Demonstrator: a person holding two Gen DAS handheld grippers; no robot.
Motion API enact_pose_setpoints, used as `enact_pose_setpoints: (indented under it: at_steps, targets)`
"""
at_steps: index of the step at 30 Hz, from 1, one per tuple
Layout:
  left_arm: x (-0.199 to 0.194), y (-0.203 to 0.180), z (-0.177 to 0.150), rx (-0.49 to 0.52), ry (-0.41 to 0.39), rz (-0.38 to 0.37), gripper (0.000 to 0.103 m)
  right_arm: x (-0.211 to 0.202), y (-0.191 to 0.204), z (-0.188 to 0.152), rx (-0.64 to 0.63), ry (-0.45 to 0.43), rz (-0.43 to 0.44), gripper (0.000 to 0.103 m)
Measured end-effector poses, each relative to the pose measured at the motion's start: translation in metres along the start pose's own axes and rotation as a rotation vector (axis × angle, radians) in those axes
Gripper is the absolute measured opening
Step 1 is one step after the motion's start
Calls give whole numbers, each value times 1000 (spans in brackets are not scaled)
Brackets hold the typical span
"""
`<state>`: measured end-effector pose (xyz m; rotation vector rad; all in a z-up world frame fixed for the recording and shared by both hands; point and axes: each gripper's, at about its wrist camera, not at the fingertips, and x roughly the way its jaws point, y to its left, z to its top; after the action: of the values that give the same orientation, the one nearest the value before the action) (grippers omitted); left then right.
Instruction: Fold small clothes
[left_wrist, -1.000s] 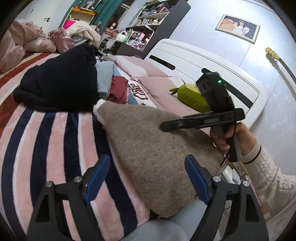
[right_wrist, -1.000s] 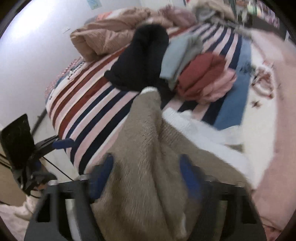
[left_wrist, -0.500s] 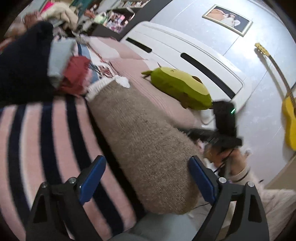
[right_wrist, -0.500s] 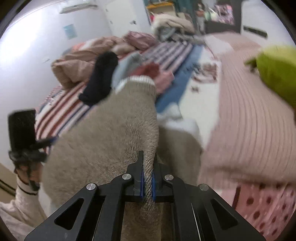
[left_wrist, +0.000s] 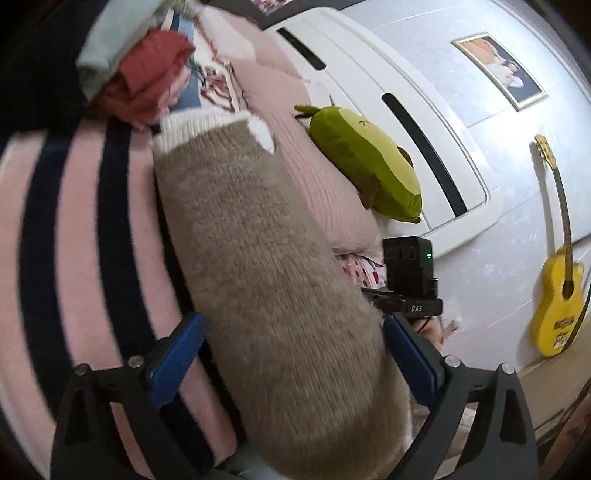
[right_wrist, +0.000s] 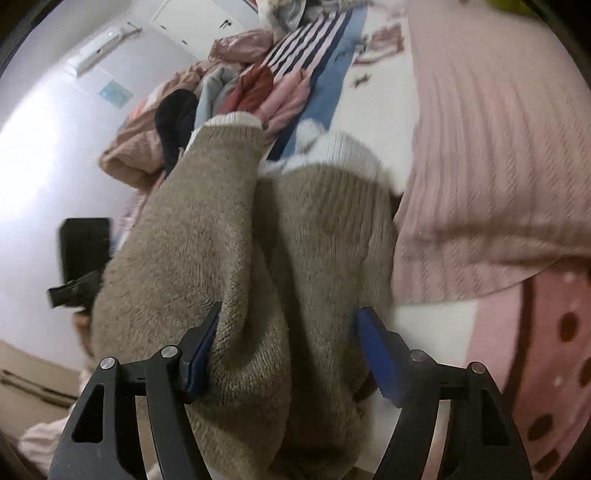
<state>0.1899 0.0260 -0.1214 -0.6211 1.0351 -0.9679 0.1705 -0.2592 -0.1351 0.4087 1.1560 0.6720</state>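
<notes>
A fuzzy brown knit sweater (left_wrist: 258, 258) with white ribbed cuffs lies folded lengthwise on the striped bedspread (left_wrist: 74, 229), near the bed's edge. My left gripper (left_wrist: 291, 354) is open, its blue pads on either side of the sweater's near end. My right gripper (right_wrist: 288, 350) is open over the sweater (right_wrist: 207, 258) from the other side, its left pad touching the folded ridge. The right gripper's body shows in the left wrist view (left_wrist: 408, 277), beyond the sweater. The left gripper shows at the left of the right wrist view (right_wrist: 83, 258).
A pile of folded clothes, red (left_wrist: 147, 77), grey and dark, lies further up the bed. A green avocado plush (left_wrist: 365, 166) rests on pink pillows (right_wrist: 487, 147) by the white headboard (left_wrist: 406, 110). A yellow guitar (left_wrist: 557, 295) leans on the wall.
My right gripper was shut on the sweater's folded edge half a second ago and has opened, letting it go. My left gripper moved closer in over the sweater's near end.
</notes>
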Motion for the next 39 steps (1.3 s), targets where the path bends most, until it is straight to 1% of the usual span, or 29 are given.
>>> enact_pose_setpoints:
  at_steps: [2,3,4,5,6,7,8,10,11,13,18,19,23,26,28,30,33,36,39]
  targets:
    - [14,0,3,-6,32,10,96,7,-8,3,22,18,69,68]
    - [18,0,3,-8,39,22,96,14,-13,5,37,32,100,72]
    - [23,0,3,-14,36,52,94,21,-17,9,47,46,124,73]
    - [22,0,3,-17,33,67,82,26,-19,12,48,53,145,73]
    - [21,-1,2,-16,21,81,75,30,-18,14,38,53,161,72]
    - [16,-2,1,-5,4,90,64,32,-14,16,19,52,165,72]
    - [12,-4,0,14,-7,104,57,34,-10,18,0,52,173,69]
    - [3,-5,-6,44,-17,140,50,40,-9,22,-7,62,212,65]
    - [-2,-3,-9,47,-20,145,47,40,-8,22,-12,67,225,62]
    - [-13,1,-14,47,-30,151,43,45,0,26,-40,69,247,62]
    - [-49,12,-26,48,-61,177,41,67,37,41,-117,69,279,54]
    - [-61,16,-28,45,-74,187,40,71,40,42,-125,74,283,54]
    - [-104,33,-30,27,-118,233,40,110,77,59,-169,127,316,53]
    - [-145,47,-30,27,-148,288,39,143,107,73,-193,166,342,53]
    - [-175,58,-29,28,-159,332,39,169,135,81,-223,188,352,53]
    - [-206,71,-28,12,-176,374,38,189,160,84,-248,217,366,53]
    - [-257,92,-27,-12,-199,466,37,231,210,86,-315,258,377,53]
    - [-292,111,-32,-50,-194,515,36,268,253,89,-357,262,376,53]
    - [-329,127,-42,-84,-219,544,36,302,283,94,-323,286,422,53]
